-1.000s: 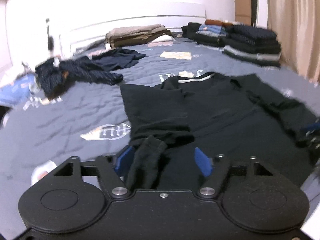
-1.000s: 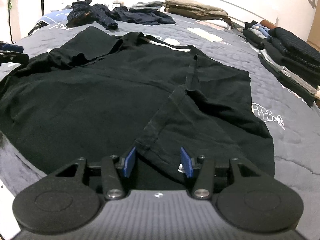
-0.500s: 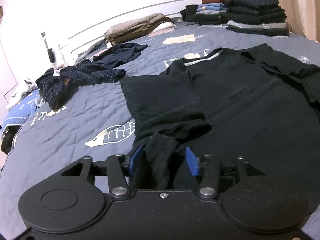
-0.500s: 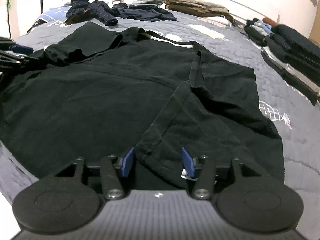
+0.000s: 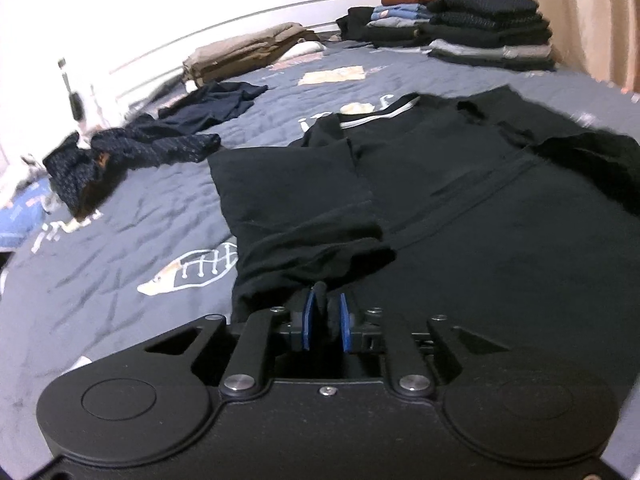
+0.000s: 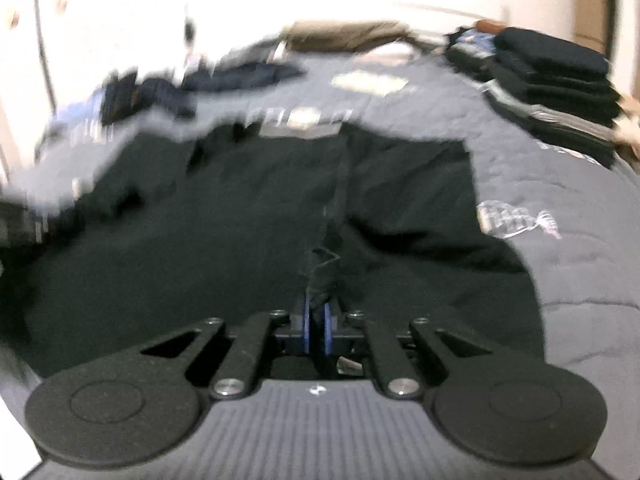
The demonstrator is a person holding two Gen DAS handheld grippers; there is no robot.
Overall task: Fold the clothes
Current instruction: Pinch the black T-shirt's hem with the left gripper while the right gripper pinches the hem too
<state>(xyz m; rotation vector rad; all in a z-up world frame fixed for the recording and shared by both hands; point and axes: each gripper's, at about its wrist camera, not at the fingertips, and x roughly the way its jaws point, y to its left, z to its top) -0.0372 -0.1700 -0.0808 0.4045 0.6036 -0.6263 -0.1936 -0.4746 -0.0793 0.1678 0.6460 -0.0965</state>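
Closing on a bunched fold of cloth, my left gripper [image 5: 326,309] had its blue pads [image 5: 308,316] pressed against a pinch of the black T-shirt [image 5: 500,232] at its near hem corner. My right gripper [image 6: 317,322] was closing too, its jaws nearly together with a narrow ridge of the same shirt's fabric caught between them and drawn up taut toward the camera; that view was blurred, so finer detail was lost to me. The T-shirt lay spread face-up on the dark blue quilt [image 5: 120,248], neckline [image 5: 376,114] away from me, with one sleeve [image 5: 288,184] folded inward over the chest. Left of the shirt, a fish print [image 5: 196,272] showed on the quilt. Beyond the shirt and to its left sat a crumpled navy garment [image 5: 132,152]; beyond its collar, a tan folded pile [image 5: 248,50]; and past its right shoulder, a stack of folded dark clothes [image 5: 484,28].
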